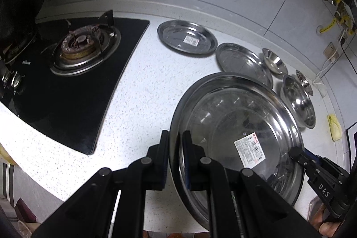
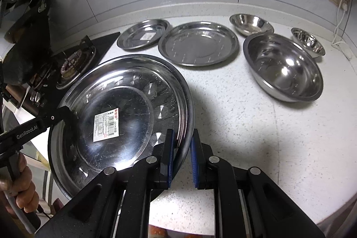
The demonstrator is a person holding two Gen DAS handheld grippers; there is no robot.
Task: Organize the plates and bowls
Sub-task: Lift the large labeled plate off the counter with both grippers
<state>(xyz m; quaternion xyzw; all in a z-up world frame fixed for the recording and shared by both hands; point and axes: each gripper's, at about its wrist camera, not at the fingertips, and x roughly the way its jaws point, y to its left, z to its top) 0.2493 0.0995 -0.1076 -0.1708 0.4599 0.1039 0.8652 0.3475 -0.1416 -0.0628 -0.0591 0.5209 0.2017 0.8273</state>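
A large steel plate with a white label (image 1: 236,133) (image 2: 116,113) is held above the speckled counter by both grippers. My left gripper (image 1: 176,142) is shut on its left rim. My right gripper (image 2: 181,142) is shut on its right rim; it also shows in the left wrist view (image 1: 299,155). On the counter behind lie a small labelled steel plate (image 1: 187,38) (image 2: 142,34), a medium steel plate (image 1: 243,64) (image 2: 198,44), a large steel bowl (image 1: 299,99) (image 2: 283,66) and two small steel bowls (image 2: 251,23) (image 2: 308,41).
A black gas hob with a burner (image 1: 82,46) sits on the left of the counter (image 1: 138,104). A yellow cloth (image 1: 334,126) lies at the right edge. The tiled wall carries sockets and cables (image 2: 341,3) at the right.
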